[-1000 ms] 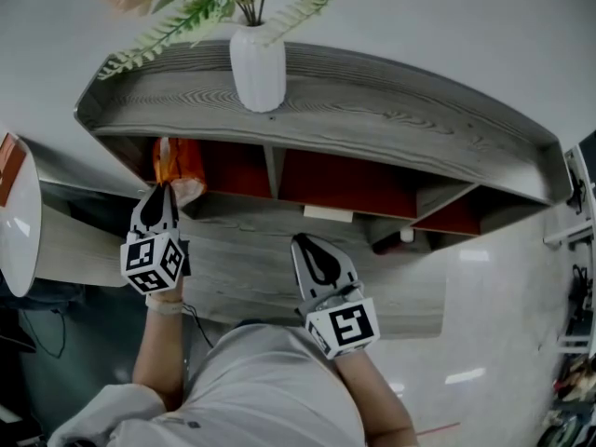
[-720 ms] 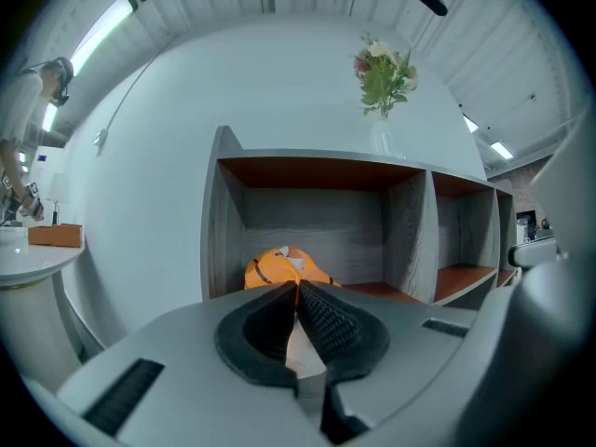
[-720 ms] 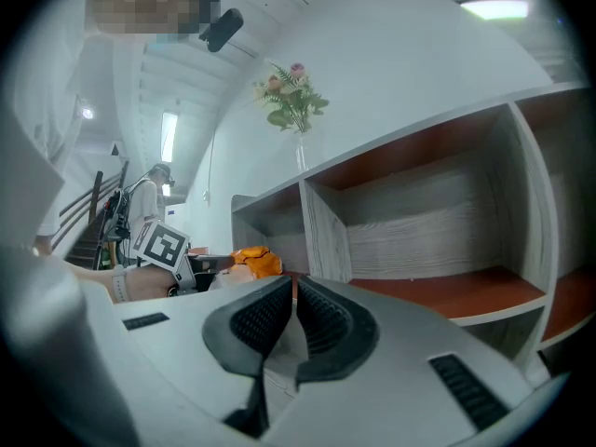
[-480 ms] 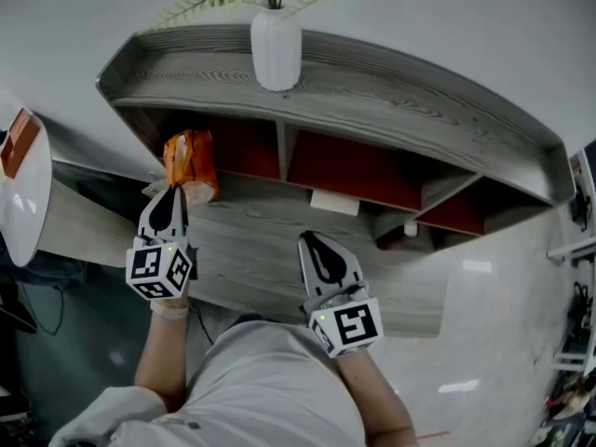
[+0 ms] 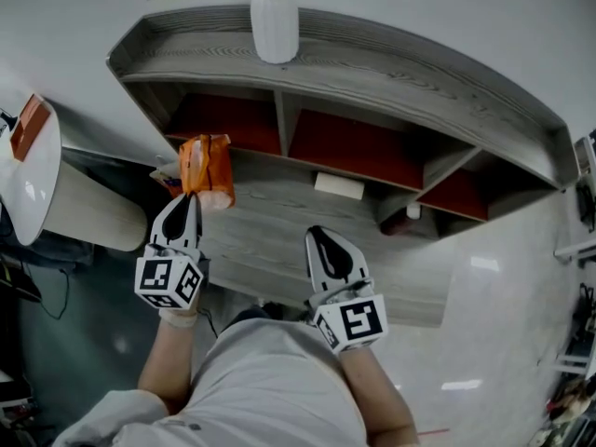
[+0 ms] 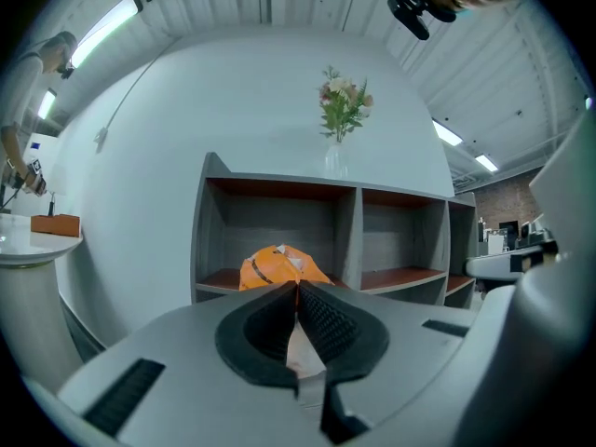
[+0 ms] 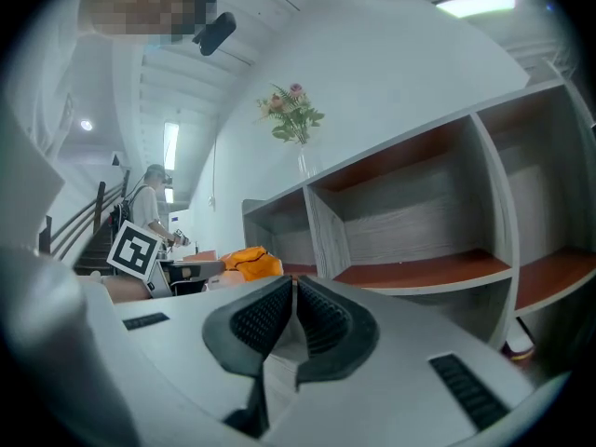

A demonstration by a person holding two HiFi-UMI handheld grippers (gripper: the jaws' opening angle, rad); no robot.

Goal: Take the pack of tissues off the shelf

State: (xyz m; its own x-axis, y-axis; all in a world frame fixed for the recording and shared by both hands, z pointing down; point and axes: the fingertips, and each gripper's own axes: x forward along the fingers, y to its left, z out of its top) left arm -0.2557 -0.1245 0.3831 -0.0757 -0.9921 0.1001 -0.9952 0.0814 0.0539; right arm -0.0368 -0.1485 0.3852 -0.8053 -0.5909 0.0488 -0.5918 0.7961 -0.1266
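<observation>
We find the pack of tissues (image 5: 207,166) outside the shelf (image 5: 400,74), just in front of its leftmost compartment. The wrapper is orange, crumpled and puffed, with a dark band across it and a white patch near its top. The left tool (image 5: 193,196) has its jaws pressed together on the pack's pale near edge and holds it. The right tool (image 5: 322,237) sits in front of the shelf's middle compartment, jaws together, with nothing between them. A white vase (image 5: 274,21) stands on the shelf's top board.
</observation>
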